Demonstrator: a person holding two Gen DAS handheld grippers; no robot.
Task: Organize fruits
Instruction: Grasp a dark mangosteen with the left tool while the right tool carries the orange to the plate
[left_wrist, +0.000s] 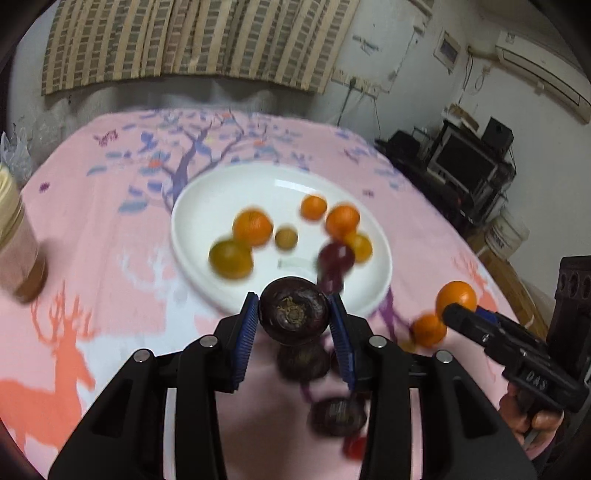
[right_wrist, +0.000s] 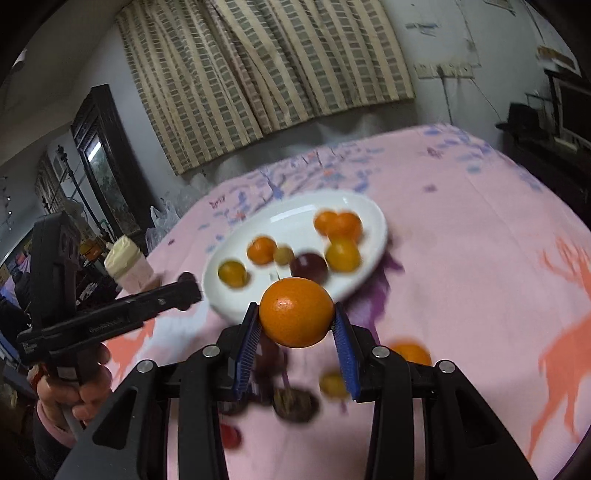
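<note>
Plate (left_wrist: 207, 206) holds seven fruits (six citrus).

One round white ceramic plate (left_wrist: 192, 236) sits on the pink patterned tablecloth (left_wrist: 110, 206). On it lie six small citrus fruits (left_wrist: 252, 226), four orange and two greenish-yellow, plus one dark purple round fruit (left_wrist: 335, 256). Two black grippers with blue pads are in view, the left gripper (left_wrist: 293, 314) clamping one dark purple mangosteen-like fruit (left_wrist: 293, 312) and the right gripper (right_wrist: 297, 319) clamping one orange tangerine (right_wrist: 296, 312). Loose on the cloth are roughly two more dark fruits (left_wrist: 303, 362), two orange ones (right_wrist: 412, 353) and one red one (right_wrist: 229, 435) (blur makes this uncertain). One cream-lidded jar (right_wrist: 129, 266) stands apart.
</note>
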